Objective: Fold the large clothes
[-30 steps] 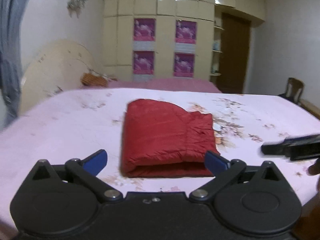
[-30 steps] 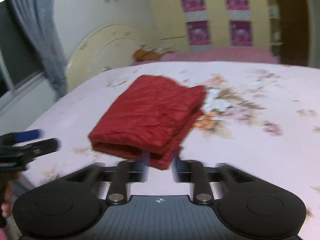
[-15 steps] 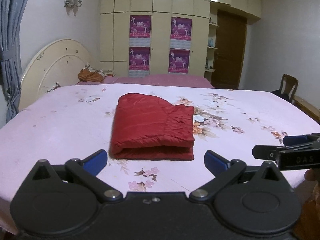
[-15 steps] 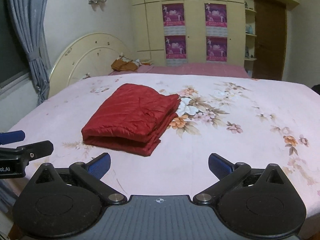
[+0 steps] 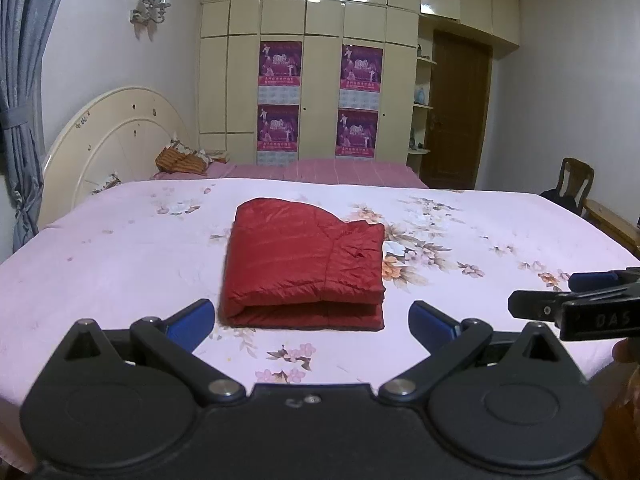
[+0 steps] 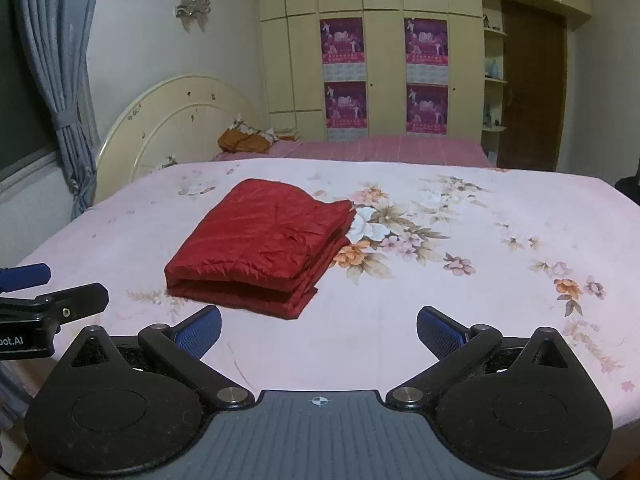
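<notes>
A red padded garment (image 5: pixel 304 264) lies folded into a thick rectangle on the pink floral bed sheet (image 5: pixel 120 256). In the right wrist view the same garment (image 6: pixel 260 244) sits left of centre, its open layered edge facing me. My left gripper (image 5: pixel 312 322) is open and empty, held back from the garment's near edge. My right gripper (image 6: pixel 318 330) is also open and empty, to the right of the garment and short of it. Each gripper shows at the edge of the other's view: the right gripper (image 5: pixel 576 308) and the left gripper (image 6: pixel 44 304).
A cream headboard (image 5: pixel 116 148) stands at the bed's left end, with a grey curtain (image 5: pixel 24 120) beside it. A second bed with a pink cover (image 5: pixel 340 170) and a tall wardrobe (image 5: pixel 320 80) are behind. A wooden chair (image 5: pixel 574 184) stands at the right.
Both grippers have pulled back from the garment toward the bed's near edge. The right gripper, nearly shut a second ago, has opened wide. The garment stays folded in place.
</notes>
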{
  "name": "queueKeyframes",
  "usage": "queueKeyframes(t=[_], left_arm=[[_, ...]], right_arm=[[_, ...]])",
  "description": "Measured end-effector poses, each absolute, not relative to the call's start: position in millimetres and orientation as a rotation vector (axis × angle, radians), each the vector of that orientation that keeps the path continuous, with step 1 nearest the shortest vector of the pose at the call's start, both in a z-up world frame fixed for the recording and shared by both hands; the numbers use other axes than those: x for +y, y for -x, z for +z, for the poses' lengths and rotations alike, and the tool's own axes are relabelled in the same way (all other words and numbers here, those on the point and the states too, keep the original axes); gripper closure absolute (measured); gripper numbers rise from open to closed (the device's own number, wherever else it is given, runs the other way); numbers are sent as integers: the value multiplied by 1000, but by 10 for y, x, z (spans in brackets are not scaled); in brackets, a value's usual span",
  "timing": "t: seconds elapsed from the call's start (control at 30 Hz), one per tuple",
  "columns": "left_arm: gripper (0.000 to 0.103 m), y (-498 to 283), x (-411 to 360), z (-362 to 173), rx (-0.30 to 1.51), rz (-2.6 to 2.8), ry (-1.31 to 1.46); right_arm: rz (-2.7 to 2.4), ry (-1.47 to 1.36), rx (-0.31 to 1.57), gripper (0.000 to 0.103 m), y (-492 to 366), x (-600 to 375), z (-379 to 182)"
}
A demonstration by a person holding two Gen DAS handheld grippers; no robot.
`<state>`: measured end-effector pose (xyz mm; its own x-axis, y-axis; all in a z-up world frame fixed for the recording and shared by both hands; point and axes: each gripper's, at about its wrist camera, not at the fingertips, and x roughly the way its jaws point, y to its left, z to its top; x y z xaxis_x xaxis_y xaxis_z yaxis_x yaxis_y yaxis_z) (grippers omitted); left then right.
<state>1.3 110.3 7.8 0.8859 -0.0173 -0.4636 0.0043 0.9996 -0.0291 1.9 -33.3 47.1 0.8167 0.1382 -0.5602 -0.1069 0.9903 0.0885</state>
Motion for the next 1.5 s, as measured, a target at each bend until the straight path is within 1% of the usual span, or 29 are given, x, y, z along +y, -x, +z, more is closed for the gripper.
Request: queueKeyframes(t=[1.5], left_arm=[[0,11,981,170,471,-10,36]], right_arm=[[131,-54,584,0,22,-593,517]])
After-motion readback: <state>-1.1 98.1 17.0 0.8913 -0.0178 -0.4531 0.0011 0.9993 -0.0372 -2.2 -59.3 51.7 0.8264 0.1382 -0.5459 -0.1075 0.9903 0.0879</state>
